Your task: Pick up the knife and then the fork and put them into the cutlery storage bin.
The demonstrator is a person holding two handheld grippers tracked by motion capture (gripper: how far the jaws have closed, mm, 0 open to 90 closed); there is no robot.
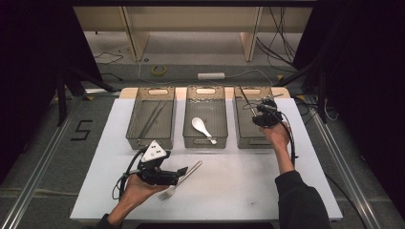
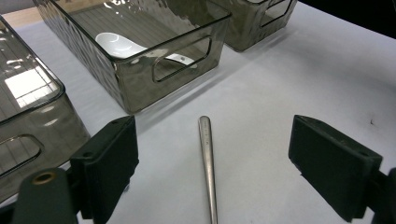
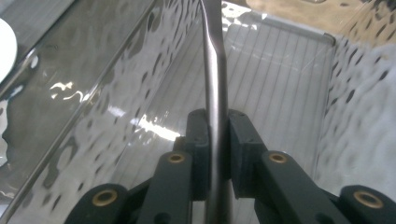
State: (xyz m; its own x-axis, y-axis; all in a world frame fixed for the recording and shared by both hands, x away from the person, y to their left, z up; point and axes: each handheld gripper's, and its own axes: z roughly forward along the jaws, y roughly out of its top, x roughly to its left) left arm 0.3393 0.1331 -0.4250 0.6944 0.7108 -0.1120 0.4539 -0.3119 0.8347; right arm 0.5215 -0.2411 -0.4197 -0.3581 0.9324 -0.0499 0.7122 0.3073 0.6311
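A big white table is holding three clear bins in a row. The left bin is holding long thin sticks, and the middle bin is holding a white spoon. The right gripper is hanging over the right bin, squeezing a thin metal utensil, maybe a knife. It looks ready to let go inside. The left gripper is waiting wide open around a fork lying on the table. Next it needs to close on the handle.
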